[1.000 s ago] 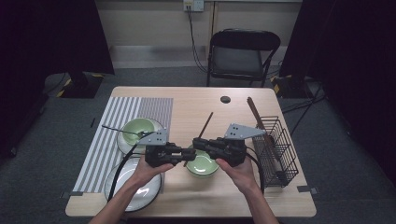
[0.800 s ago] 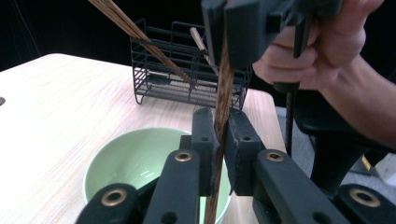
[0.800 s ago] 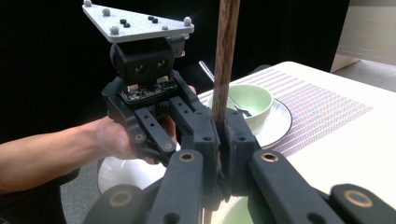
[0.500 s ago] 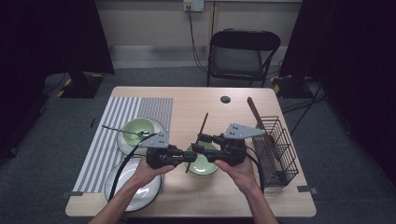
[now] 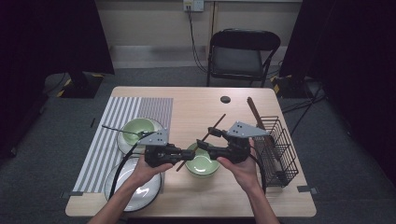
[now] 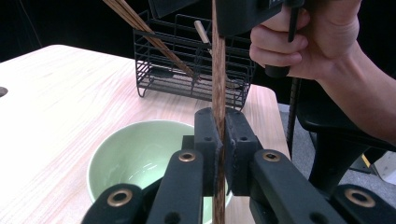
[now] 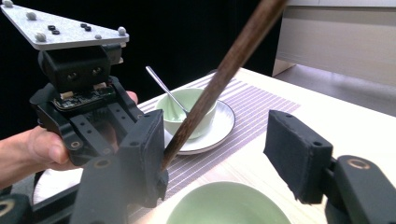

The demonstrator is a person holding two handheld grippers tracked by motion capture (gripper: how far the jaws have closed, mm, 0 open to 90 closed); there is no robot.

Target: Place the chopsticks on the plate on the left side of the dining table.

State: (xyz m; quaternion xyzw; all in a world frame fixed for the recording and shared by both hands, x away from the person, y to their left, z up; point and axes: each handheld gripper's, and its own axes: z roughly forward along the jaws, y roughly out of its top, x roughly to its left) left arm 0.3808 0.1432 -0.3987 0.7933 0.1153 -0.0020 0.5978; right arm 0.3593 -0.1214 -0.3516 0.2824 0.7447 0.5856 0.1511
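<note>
A dark brown chopstick (image 5: 201, 141) slants over the plain green bowl (image 5: 201, 162) near the table's front. My left gripper (image 5: 189, 155) is shut on it low down; in the left gripper view the chopstick (image 6: 217, 70) stands upright, pinched between the jaws of that gripper (image 6: 218, 122). My right gripper (image 5: 203, 146) faces it from the right and is open. In the right gripper view the chopstick (image 7: 224, 65) leans against one jaw, with a wide gap across that gripper (image 7: 222, 149) to the other jaw. The bowl (image 7: 229, 205) lies just below.
A second green bowl (image 5: 140, 129) with a spoon sits on a white plate on the striped mat (image 5: 116, 121). Another white plate (image 5: 133, 186) lies at the front left. A black wire basket (image 5: 280, 149) holding chopsticks stands at the right edge. A small black disc (image 5: 225, 99) lies far back.
The chopstick has leaned over, its top swinging right and its lower end now poking out past the left gripper. Both hands have stayed over the plain bowl.
</note>
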